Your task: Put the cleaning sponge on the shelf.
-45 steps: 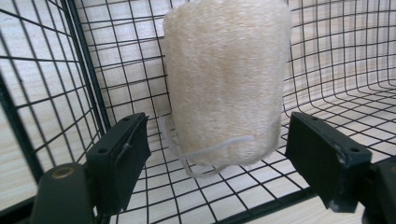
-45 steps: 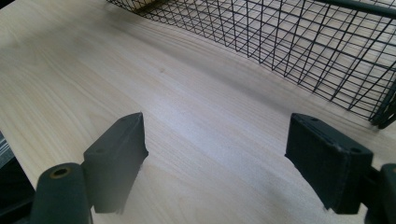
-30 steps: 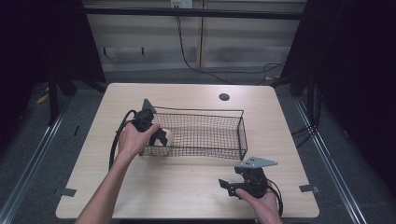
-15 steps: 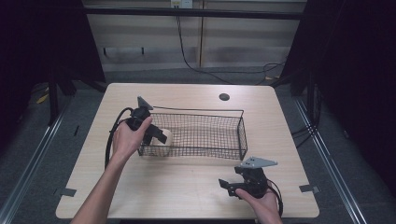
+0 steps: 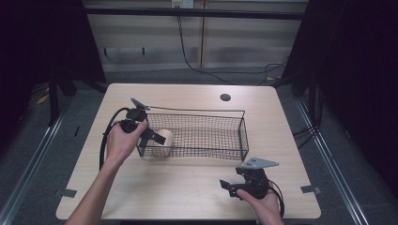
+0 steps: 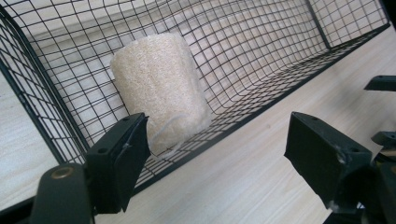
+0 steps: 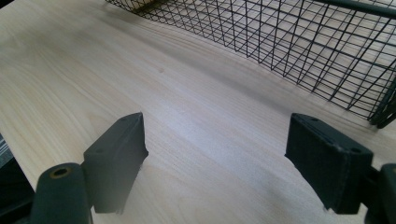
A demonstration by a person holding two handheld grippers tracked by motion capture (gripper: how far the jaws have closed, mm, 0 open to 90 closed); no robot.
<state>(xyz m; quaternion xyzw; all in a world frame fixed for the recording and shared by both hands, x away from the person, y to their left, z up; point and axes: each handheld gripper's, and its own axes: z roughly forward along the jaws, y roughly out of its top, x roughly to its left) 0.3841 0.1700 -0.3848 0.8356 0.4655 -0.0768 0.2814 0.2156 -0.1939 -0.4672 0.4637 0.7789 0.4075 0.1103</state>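
Pale loofah sponge (image 6: 159, 91) is seen inside the wire basket (image 5: 234, 140), at its left end; the left gripper (image 5: 152, 136), jaws spread, is best lifted clear without snagging mesh

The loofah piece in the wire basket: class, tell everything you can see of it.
The loofah piece is a pale cream, stubby cylinder with a rough, fibrous, spongy-looking surface and a thin white string loop at its lower end. It sits tilted inside the black wire basket, at its left end, leaning toward the end wall. The left tool is open just outside the mesh and does not touch it.
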